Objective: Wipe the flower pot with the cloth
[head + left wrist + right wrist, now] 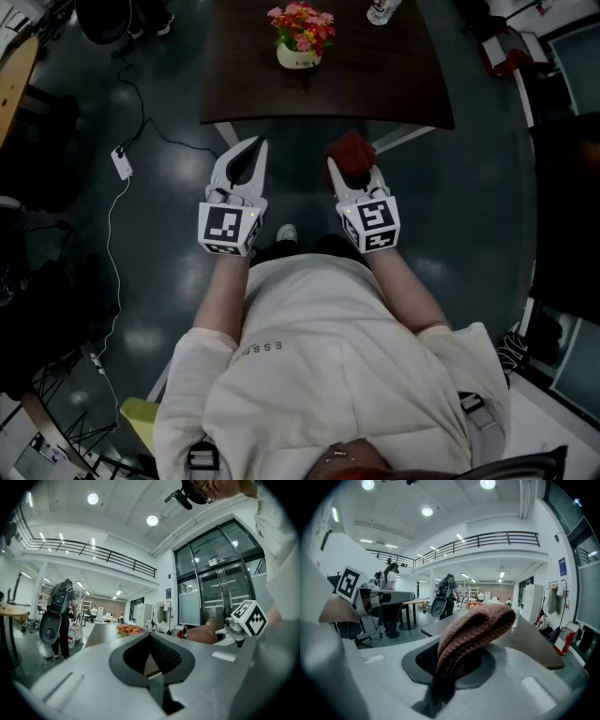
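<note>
Flower pot: a small pale flower pot with red and yellow flowers is seen upright on the dark counter, toward its far side and well apart from both grippers
Cloth: a reddish-brown knitted cloth is held by the right gripper; its free end is seen bulging up and flopping forward past the jaw tips
Right jaws: closed on a fold of the cloth, as shown in the right gripper view
Left jaws: the left gripper is held level beside the right one, its jaws brought together with nothing between them
Position: both grippers are held over the floor, short of the counter's near edge; the pot has not yet been reached
Handling of the cloth: judged soft, light and limp; a firm pinch well into the bunch is wanted, with a loose pad left forward for wiping
Handling of the pot: judged light, stiff, smooth and likely breakable, top-heavy with its flowers; it may be slid or tipped by a sideways wipe
Where to take hold: the pot is best steadied at its rim or side wall, opposite the wiped face, by the left jaws once opened; the flowers are better left untouched
Other: a bottle is seen at the counter's far edge, right of the pot
</note>
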The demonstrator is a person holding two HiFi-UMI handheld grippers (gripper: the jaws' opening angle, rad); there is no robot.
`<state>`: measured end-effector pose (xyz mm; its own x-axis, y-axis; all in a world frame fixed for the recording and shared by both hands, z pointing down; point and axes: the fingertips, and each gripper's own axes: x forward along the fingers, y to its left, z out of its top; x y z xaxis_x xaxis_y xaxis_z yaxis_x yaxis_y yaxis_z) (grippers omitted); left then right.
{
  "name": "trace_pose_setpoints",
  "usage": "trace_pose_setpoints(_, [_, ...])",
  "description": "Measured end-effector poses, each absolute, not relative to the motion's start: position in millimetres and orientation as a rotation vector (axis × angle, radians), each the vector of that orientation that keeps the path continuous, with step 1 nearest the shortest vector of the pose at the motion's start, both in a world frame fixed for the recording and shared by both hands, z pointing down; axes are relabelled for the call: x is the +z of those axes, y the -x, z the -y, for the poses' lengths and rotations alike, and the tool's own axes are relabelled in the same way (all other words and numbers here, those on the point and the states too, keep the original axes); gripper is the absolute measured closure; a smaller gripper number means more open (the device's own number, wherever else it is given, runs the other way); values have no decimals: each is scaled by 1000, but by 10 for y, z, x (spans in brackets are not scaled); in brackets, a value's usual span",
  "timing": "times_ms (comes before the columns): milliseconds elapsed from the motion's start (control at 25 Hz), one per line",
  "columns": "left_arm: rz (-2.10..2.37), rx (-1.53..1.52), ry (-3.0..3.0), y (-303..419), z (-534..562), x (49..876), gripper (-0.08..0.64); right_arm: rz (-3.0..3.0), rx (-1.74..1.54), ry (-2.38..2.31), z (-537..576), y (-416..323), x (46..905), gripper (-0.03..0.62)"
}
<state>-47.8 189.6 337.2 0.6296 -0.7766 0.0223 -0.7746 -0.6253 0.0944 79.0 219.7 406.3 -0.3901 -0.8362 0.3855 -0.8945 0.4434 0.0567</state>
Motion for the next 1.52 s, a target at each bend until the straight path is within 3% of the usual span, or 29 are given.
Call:
trace_pose_setpoints(880, [1207, 42, -2678, 242, -1595, 3820, 543, 2260, 362, -1472, -1947, -991, 4392, 545])
trace_pose_setpoints(1160, [1243, 117, -2617, 45, -944, 4070, 543, 2269, 444, -1344, -1341, -1090, 4728, 545])
trace_pose_setpoints(1520, [1321, 227, -2549, -88, 166, 4320, 543, 2412, 431, -990, -238, -491, 4988, 545])
